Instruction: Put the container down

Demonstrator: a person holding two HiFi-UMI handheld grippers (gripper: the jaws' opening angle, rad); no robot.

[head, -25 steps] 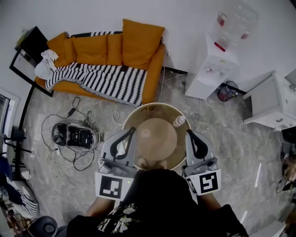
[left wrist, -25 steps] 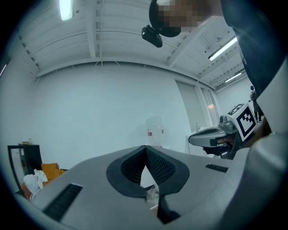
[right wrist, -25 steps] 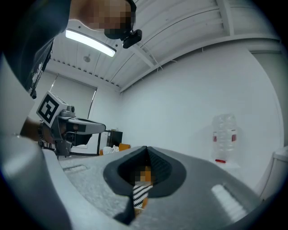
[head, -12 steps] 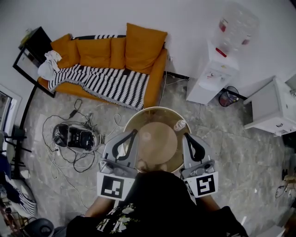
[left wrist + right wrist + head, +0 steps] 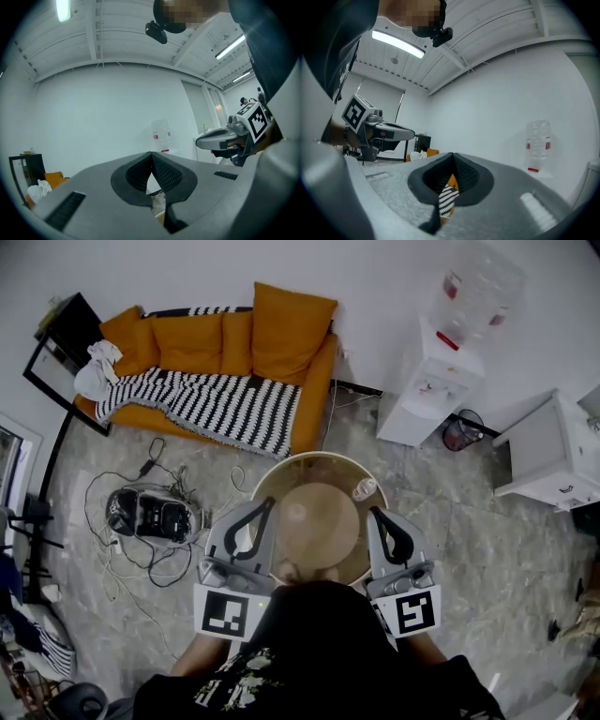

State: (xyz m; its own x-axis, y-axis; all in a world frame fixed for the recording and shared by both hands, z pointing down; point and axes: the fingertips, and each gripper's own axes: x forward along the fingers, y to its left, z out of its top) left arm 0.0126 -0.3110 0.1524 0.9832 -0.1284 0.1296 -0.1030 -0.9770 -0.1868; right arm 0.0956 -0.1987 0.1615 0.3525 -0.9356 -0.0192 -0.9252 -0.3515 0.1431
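Container (image 5: 364, 488) sits upright on round table (image 5: 274, 478), on the far-right part of the top, near the rim; it's small and pale, too small to tell its type; nothing touches it; right gripper (image 5: 376, 515) is just beside it on the near side, apart from it; left gripper (image 5: 268, 505) is over the opposite side of the table, well apart from the container; left gripper jaws are together, pads meeting at the tips, nothing between them; right gripper jaws likewise closed tip to tip and empty; in the right gripper view the slot below the tips only shows background, striped blanket (image 5: 447, 199) and a bit of orange sofa (image 5: 451, 180); both grippers point forward roughly level, flanking the table's pale centre disc (image 5: 319, 521); marker cubes (image 5: 225, 613) sit back by the person's dark shirt (image 5: 319, 652); each gripper view catches the other gripper off to the side; room beyond the table: sofa against the wall with the blanket spread over its seat; water dispenser (image 5: 427, 385) with bottle (image 5: 478, 287) on top at right, small bin (image 5: 459, 427) next to it, white cabinet (image 5: 553, 451) further right; black device (image 5: 150, 514) with loose cables on the floor left of the table.
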